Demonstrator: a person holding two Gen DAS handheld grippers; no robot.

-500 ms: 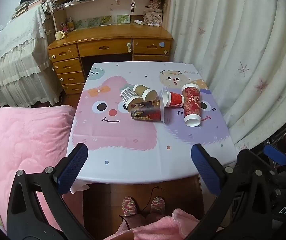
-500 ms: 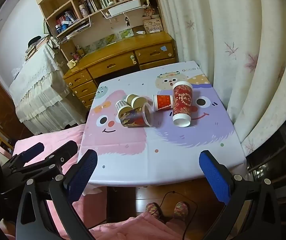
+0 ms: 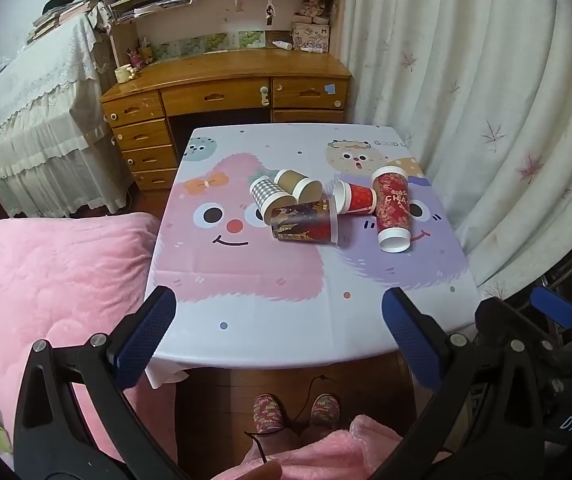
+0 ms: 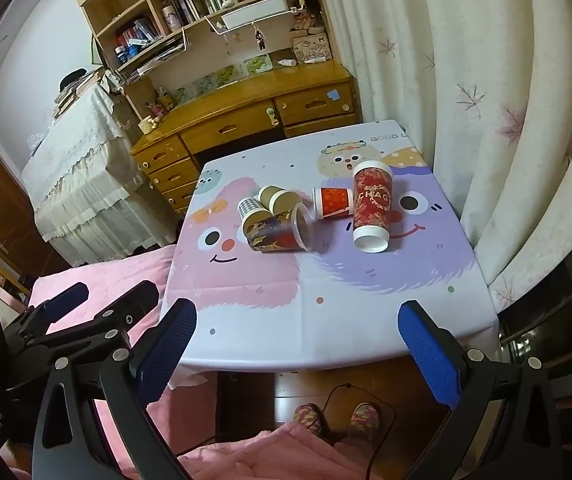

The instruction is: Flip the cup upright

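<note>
Several paper cups lie on their sides in a cluster at the middle of the table (image 3: 286,312): a tall red cup (image 3: 392,210) (image 4: 371,207) at the right, a small red cup (image 3: 356,198) (image 4: 332,203), a dark patterned cup (image 3: 304,224) (image 4: 278,233) in front, a checked cup (image 3: 270,198) (image 4: 251,212) and a brown cup (image 3: 298,186) (image 4: 280,198). My left gripper (image 3: 278,336) is open and empty above the table's near edge. My right gripper (image 4: 302,340) is open and empty above the near edge, well short of the cups.
The table has a cartoon cloth (image 4: 326,280). A pink blanket (image 3: 46,272) lies left of it. A wooden desk (image 3: 226,88) with shelves stands behind. A white curtain (image 3: 486,120) hangs at the right. The person's slippered feet (image 3: 298,416) are below.
Both views have shifted slightly; the cups have not moved and both grippers stay open.
</note>
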